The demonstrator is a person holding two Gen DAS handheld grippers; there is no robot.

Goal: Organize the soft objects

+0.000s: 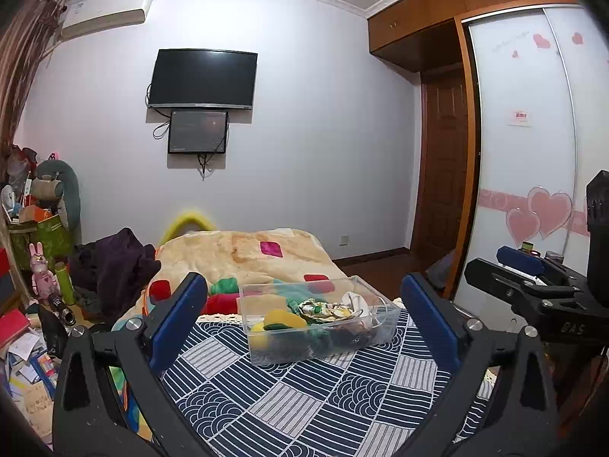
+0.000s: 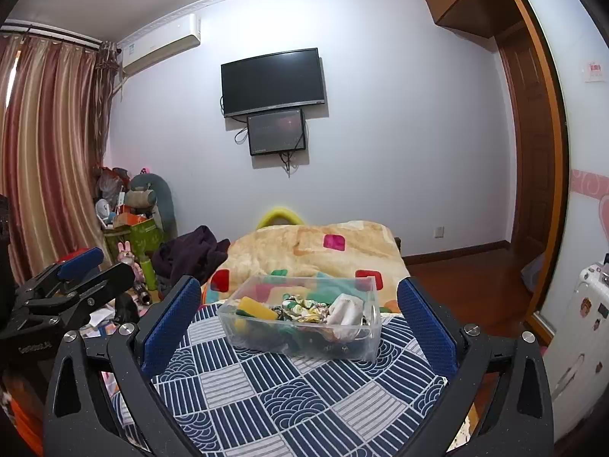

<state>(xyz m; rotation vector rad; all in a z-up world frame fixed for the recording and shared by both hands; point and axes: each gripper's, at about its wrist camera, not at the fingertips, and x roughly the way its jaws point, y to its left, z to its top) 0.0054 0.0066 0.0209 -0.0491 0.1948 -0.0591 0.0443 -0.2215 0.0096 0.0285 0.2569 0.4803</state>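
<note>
1 clear bin point(image 1: 375, 329), 2 wall screens: TV point(image 1: 203, 78), monitor point(image 1: 198, 132); 2 grippers: left point(image 1: 304, 318), right point(image 2: 300, 314).

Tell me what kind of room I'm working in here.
Most likely a bedroom: a bed with a patterned cover and a blanket, a sliding-door wardrobe, and a wall-mounted TV. The clear bin of soft items sits on the bed.

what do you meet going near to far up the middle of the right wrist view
patterned cloth → clear bin of soft objects → beige blanket → yellow ring → small screen → tv
</note>
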